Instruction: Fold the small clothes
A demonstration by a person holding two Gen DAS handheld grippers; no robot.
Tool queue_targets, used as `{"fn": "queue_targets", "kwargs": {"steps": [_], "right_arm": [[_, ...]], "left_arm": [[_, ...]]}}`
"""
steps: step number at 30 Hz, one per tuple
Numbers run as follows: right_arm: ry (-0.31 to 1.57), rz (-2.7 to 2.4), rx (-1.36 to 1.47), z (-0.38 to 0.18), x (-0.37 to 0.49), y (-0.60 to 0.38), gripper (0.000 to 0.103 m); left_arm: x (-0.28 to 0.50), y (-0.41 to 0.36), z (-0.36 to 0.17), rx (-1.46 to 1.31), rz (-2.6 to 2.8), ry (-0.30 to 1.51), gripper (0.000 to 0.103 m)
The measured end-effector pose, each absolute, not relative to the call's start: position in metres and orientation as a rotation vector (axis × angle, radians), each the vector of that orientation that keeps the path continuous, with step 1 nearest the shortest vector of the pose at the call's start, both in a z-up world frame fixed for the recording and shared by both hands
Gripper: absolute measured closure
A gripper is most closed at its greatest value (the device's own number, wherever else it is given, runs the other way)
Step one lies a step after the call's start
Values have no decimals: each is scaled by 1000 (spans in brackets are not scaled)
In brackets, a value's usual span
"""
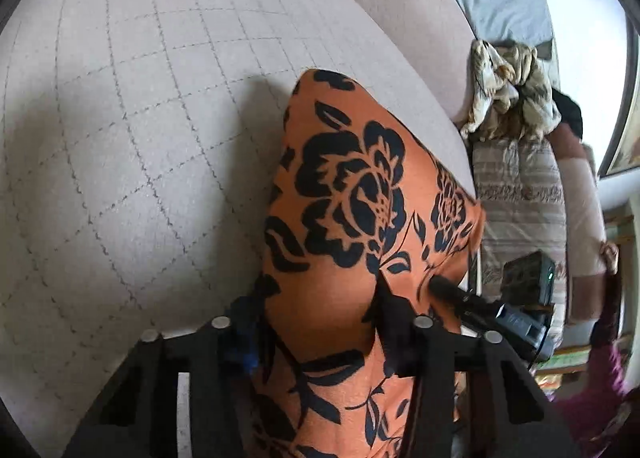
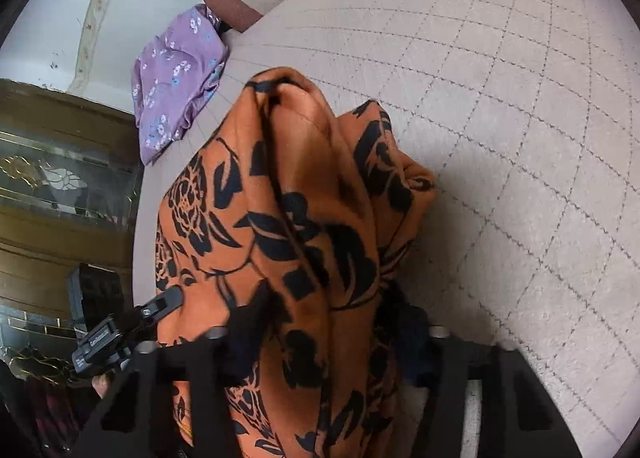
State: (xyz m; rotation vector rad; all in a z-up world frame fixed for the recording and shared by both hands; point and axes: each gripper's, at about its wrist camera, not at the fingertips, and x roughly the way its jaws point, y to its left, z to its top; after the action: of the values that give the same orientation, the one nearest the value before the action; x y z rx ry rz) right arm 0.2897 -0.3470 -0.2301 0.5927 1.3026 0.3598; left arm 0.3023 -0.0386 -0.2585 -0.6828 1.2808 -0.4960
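An orange cloth (image 1: 360, 185) with black flowers is bunched up over the quilted beige bed (image 1: 120, 137). In the left wrist view it fills the space between my left gripper's (image 1: 320, 322) fingers, and both press into its sides. My right gripper's fingertip (image 1: 448, 288) touches the cloth's right edge. In the right wrist view the same orange cloth (image 2: 304, 185) hangs in thick folds between my right gripper's (image 2: 324, 324) fingers, which close on it. The left gripper's fingertip (image 2: 170, 296) meets the cloth at its left edge. The pads themselves are mostly hidden by fabric.
A purple flowered garment (image 2: 176, 77) lies at the bed's far edge. A crumpled patterned cloth (image 1: 508, 89) and a striped cushion (image 1: 520, 193) sit to the right, beside a person's light sleeve (image 1: 580, 197). A wooden glass-front cabinet (image 2: 60, 185) stands at the left.
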Motion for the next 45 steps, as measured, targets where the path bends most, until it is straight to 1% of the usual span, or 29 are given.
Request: {"fn": "queue_targets", "kwargs": {"steps": [1,2,3,4,6,12,16,18,22,27,30,32,33,35,36,37,38,39,41,45], "right_arm": [[1303,362,588,-231,292,-345,61],[1298,363,575,-230,291,-344,64],[1289,362,558,-228,295,-337,70],[1265,367,547,-220,294,-333,74],[1226,385,558,-206,291,-330,77],[1134,454,595,-157,311,-302,79],[1101,508,597,-136,354,-273,79],[1100,523,599,-134,376,-262,79],[1117,544,604,-144,434,-244,79],[1170,543,600,-193,483,-234,79],[1221,503,616,-225,497,-232,79],[1221,507,628,-238,501,-232,76],[1224,510,633,-239,499,-233,72],[1240,496,670,-235,493,-241,68],[1234,493,674,-229,488,-245,59],[1223,485,655,-220,478,-251,32],[1204,464,626,-208,468,-253,22],[1177,456,598,-197,457,-254,20],[1152,456,531,-179,433,-248,20],[1179,445,529,-189,377,-246,24]], "left_arm": [[303,-38,-258,-684,-511,1283,65],[303,-37,-256,-692,-527,1284,70],[302,-33,-253,-704,-537,1287,72],[302,-30,-248,-719,-551,1287,74],[306,-27,-231,-758,-570,1269,75],[336,7,-164,-728,-604,1152,75],[376,34,-145,-740,-583,1124,75],[398,46,-142,-750,-581,1120,75],[443,61,-156,-758,-573,1127,75],[472,68,-218,-795,-507,1201,74],[474,67,-245,-757,-427,1243,64],[473,69,-244,-761,-413,1240,60],[471,68,-240,-739,-405,1234,58],[460,71,-227,-686,-370,1204,53],[453,72,-221,-676,-355,1200,51],[446,73,-217,-683,-353,1196,46],[436,75,-213,-695,-344,1196,44],[427,74,-210,-693,-325,1205,44],[403,80,-206,-710,-337,1191,43],[359,83,-217,-673,-296,1194,44]]}}
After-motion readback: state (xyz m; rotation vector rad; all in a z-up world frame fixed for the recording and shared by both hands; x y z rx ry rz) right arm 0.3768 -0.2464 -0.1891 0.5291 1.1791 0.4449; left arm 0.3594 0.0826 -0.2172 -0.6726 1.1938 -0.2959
